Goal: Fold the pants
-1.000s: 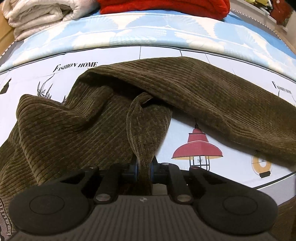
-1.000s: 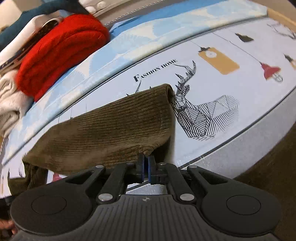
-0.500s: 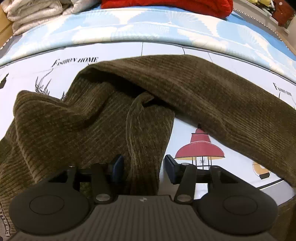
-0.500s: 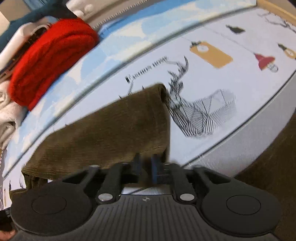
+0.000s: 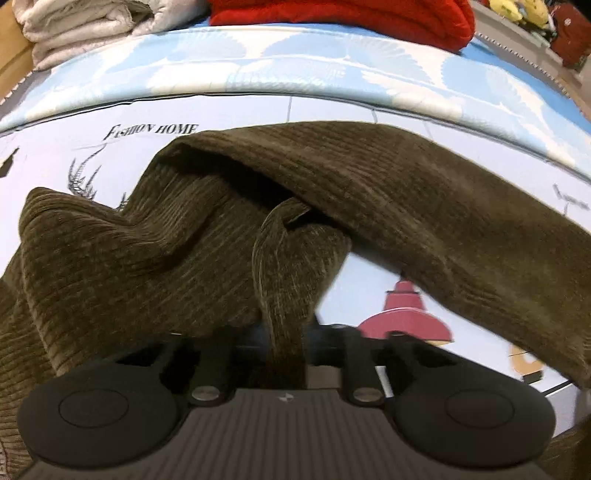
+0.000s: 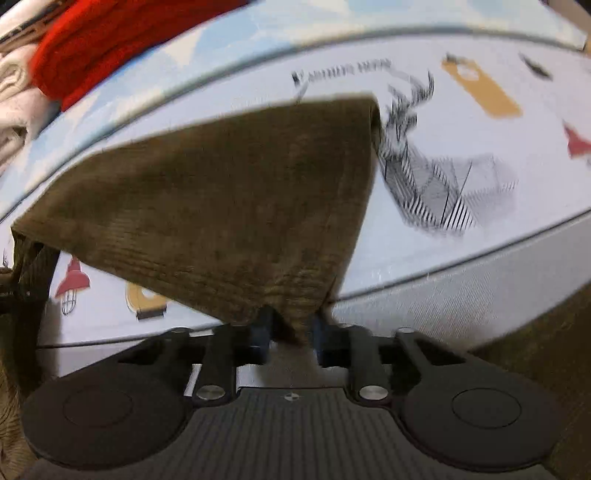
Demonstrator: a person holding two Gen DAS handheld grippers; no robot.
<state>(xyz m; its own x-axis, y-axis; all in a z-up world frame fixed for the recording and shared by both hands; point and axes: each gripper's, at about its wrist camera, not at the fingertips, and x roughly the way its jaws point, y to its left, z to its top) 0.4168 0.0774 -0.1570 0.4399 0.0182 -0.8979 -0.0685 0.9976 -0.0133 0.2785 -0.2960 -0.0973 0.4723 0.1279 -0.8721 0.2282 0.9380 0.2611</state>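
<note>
We had the left gripper (image 5: 286,332) pinching a pants (image 5: 388,192) ridge. The right gripper (image 6: 290,332) pinched the cuff, lower centre. Best lift evenly, keeping cloth taut.

Lying across bedsheet (image 5: 258,110): pants (image 5: 406,192), leg running toward 4 o'clock in left wrist view. Sitting beyond at 12 o'clock: sweater (image 5: 351,14); at 11 o'clock: blanket (image 5: 85,22). Hanging from right gripper (image 6: 290,334): leg end, bed edge (image 6: 461,291) passing at 3 o'clock.
</note>
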